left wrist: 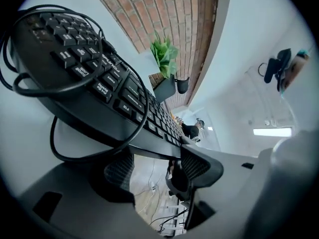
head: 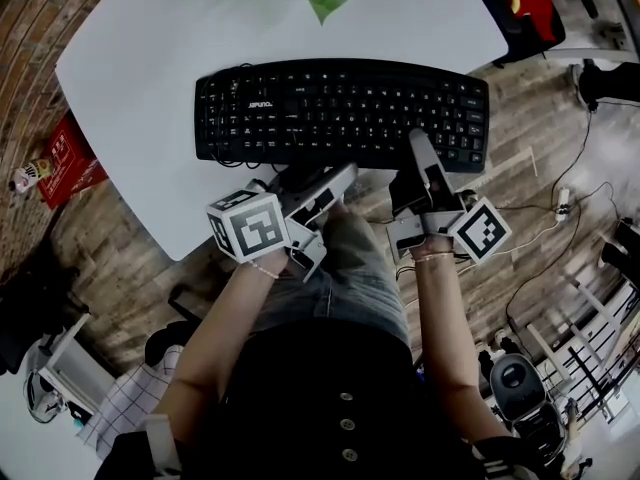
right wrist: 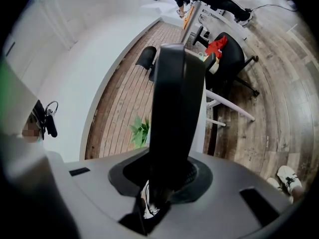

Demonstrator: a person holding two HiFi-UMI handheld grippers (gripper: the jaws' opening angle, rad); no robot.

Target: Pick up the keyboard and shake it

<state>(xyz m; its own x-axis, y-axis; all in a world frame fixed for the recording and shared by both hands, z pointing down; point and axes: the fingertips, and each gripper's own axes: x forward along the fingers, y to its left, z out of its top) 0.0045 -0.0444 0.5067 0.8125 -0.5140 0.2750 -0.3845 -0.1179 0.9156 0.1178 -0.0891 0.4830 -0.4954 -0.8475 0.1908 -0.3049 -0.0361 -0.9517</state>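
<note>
Looking down in the head view: keyboard (head: 340, 113) lies on the white table (head: 130, 48), its front edge near the table's rim, both grippers at that edge.

Left gripper view: left gripper (left wrist: 157, 166) has its jaws wide apart and empty. The keyboard's edge and its loose cable (left wrist: 60, 153) sit just above them.

Right gripper view: right gripper (right wrist: 167, 176) is clamped on the keyboard, seen edge-on.

Judgement: seat the left jaws over the edge, clear of the cable, then lift level.
</note>
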